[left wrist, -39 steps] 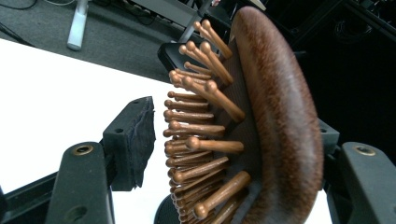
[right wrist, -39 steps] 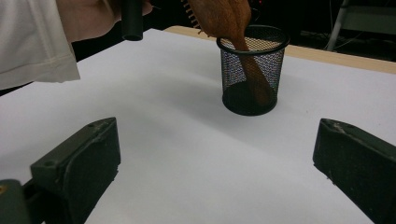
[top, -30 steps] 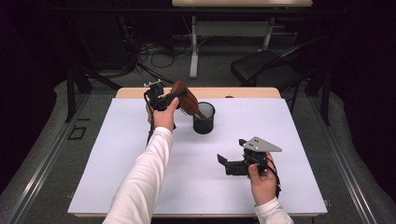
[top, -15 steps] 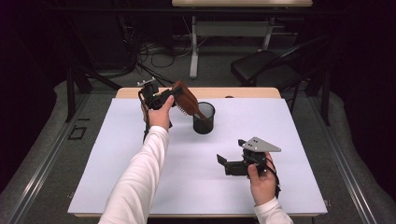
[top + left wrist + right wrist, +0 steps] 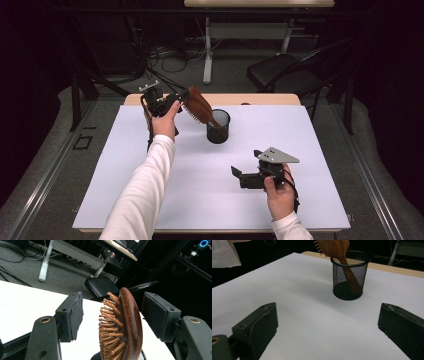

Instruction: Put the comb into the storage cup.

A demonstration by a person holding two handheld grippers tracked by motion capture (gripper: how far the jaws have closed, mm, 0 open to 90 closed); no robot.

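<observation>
A brown wooden hairbrush stands handle-down in a black mesh cup at the back middle of the white table, its head leaning out to the left. My left gripper is open at the brush head. In the left gripper view the bristled head sits between the spread jaws, touching neither pad. My right gripper is open and empty, low over the table's front right. In the right gripper view it faces the cup and the brush from a distance.
The white table sheet has a wooden edge along the back. A black chair and a desk frame stand on the floor behind the table. Cables lie on the floor at the back left.
My left gripper has drawn back slightly to the left from the brush head. The brush stays leaning in the cup. The right gripper has not moved.
</observation>
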